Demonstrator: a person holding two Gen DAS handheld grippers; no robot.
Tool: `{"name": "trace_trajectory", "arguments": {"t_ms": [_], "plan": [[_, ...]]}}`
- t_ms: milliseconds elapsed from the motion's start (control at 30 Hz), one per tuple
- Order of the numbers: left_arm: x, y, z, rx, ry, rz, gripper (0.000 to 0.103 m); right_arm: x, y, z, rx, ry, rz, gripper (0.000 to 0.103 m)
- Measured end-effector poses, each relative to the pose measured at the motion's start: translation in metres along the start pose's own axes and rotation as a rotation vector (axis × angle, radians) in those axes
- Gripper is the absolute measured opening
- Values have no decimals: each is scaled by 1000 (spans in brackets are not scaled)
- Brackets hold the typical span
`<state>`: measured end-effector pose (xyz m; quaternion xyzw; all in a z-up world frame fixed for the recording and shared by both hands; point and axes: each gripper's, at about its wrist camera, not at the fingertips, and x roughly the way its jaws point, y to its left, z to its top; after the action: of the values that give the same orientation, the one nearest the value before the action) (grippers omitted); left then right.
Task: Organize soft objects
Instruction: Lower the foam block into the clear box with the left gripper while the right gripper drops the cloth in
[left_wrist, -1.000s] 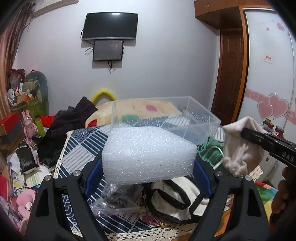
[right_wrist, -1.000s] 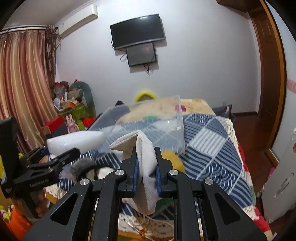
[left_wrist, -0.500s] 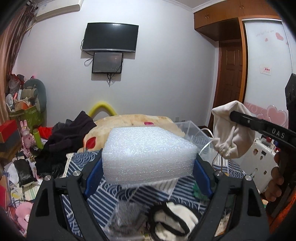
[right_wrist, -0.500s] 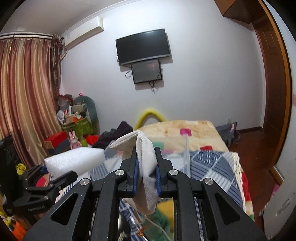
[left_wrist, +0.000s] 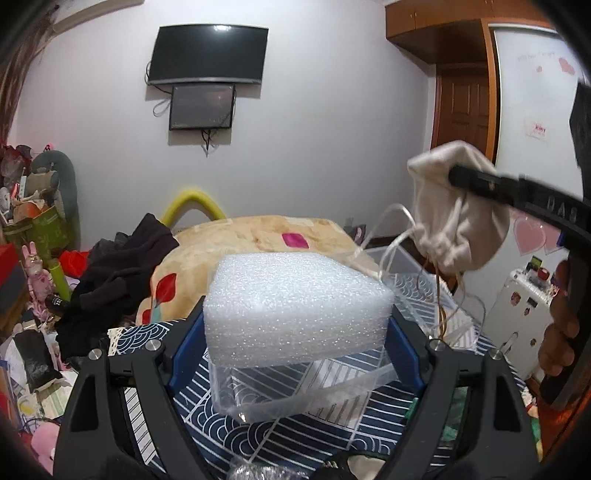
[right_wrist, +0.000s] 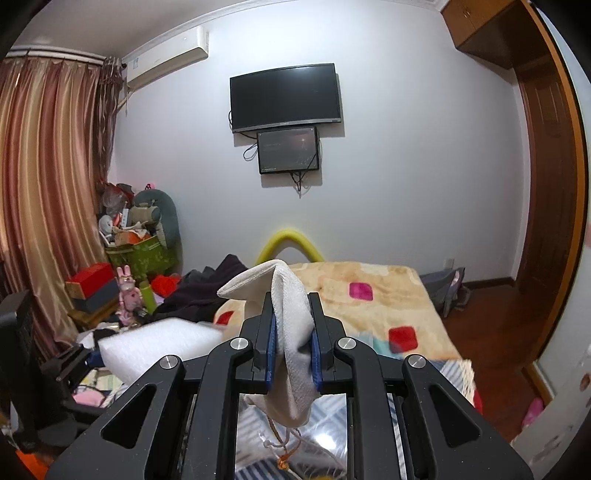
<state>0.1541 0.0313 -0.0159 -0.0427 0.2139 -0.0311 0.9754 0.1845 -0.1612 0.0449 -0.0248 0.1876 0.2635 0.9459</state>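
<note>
A: The foam block (left_wrist: 295, 310) is squeezed between the fingers of the left claw (left_wrist: 297, 332), in the air, and the clear box (left_wrist: 317, 391) sits just below and ahead of it on the bed (left_wrist: 258, 236). The right claw (right_wrist: 292, 345) is clenched on the cloth pouch (right_wrist: 291, 332), whose strings hang under it.

B: How to do the step well, in your opinion?

A: I think both soft things go into the box. Lower the block flat until it is inside the walls, and only then release it. The pouch should come down slowly, so that the strings do not catch the rim.

B: What does each view add?

A: The left view shows the box under the block and the pouch hanging to the right of the left claw. The right view shows the grip on the pouch closely, and a curtain (right_wrist: 48, 184) far to its left.
</note>
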Motion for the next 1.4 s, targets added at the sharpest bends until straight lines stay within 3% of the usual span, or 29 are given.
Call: {"name": "trace_trajectory", "arguments": {"t_ms": [200,567,733,800,867,933,1400], "plan": [[35,-3,-5,14,90,-12,85,28,-5,-13,-41,81,-28,13],[72,-7,-14,14,224,-42,86,68,-13,-50,-99,354,-5,14],[82,-6,-14,10,285,-31,94,70,-18,-53,-107,415,11,20],[82,-7,-15,8,298,-35,95,69,-19,-53,-105,420,13,25],[80,-8,-14,8,296,-41,95,64,-18,-53,-113,413,10,40],[74,-10,-13,16,283,-38,95,58,-19,-50,-112,382,2,48],[-3,-12,11,34,88,-1,102,-13,-10,-23,-87,163,41,63]]}}
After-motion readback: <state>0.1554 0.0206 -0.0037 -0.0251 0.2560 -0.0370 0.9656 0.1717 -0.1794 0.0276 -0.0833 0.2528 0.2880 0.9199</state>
